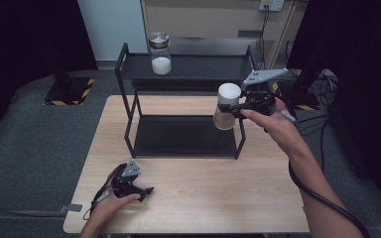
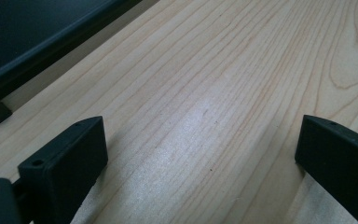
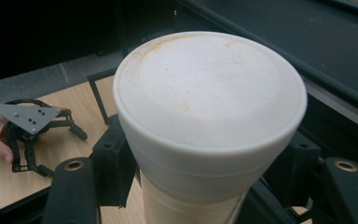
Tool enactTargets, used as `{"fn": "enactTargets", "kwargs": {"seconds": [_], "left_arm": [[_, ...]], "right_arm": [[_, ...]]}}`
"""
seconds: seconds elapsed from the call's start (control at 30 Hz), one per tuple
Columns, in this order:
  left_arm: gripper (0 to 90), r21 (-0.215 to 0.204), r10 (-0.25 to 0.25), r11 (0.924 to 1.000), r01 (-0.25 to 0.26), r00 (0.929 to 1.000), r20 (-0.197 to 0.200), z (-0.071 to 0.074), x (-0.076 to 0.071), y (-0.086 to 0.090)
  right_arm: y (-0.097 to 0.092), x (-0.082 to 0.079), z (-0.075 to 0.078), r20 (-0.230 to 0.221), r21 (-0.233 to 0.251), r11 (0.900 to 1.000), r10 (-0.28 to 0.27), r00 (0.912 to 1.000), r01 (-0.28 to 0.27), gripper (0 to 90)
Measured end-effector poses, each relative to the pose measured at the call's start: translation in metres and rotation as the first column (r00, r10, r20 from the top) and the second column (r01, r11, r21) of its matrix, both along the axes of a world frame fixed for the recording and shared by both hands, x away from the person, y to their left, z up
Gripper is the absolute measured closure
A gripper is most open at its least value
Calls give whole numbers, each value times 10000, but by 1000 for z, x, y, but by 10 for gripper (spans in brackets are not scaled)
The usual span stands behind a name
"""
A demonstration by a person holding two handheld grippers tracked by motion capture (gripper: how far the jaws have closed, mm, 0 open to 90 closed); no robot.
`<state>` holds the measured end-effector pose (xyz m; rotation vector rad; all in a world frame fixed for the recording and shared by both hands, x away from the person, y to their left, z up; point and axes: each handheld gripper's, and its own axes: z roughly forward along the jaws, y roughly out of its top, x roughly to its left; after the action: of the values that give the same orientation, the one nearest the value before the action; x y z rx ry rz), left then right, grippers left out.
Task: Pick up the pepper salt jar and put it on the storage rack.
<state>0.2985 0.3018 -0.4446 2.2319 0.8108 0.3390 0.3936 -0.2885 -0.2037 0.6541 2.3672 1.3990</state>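
High view: a jar with a white lid (image 1: 226, 106) is held by the right gripper (image 1: 238, 107) in the air, at the right end of the black two-tier shelf (image 1: 188, 69), between the two tiers and just beside the shelf's front right post. The jar is gripped just below the lid; pale brownish contents are seen in its lower part. A second jar with a metal lid (image 1: 160, 53), part-filled with white powder, is seen standing on the upper tier, well apart from the held jar. The left gripper (image 1: 145, 191) is laid low at the near left of the wooden table (image 1: 218, 198), held by the left hand (image 1: 115, 203), with its jaws pointed right.

Left gripper view: the two black jaws are seen spread wide, with bare table (image 2: 205, 93) between them and nothing held. An edge of the shelf base (image 2: 37, 51) is seen at upper left.

Right gripper view: the jar's white lid (image 3: 209, 93) is seen from above, with the jaws closed on the jar from both sides below the lid rim. The left gripper (image 3: 28, 135) is seen farther off on the table at left, jaws apart.
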Motion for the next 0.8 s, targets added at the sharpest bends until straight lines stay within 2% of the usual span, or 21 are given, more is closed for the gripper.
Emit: {"fn": "enactTargets", "kwargs": {"seconds": [0.8], "left_arm": [[10,-16,14,10000,-14,10000,14,0,0,0]], "right_arm": [[4,2,40,-7,-14,10000,-50,10000,50,354]]}}
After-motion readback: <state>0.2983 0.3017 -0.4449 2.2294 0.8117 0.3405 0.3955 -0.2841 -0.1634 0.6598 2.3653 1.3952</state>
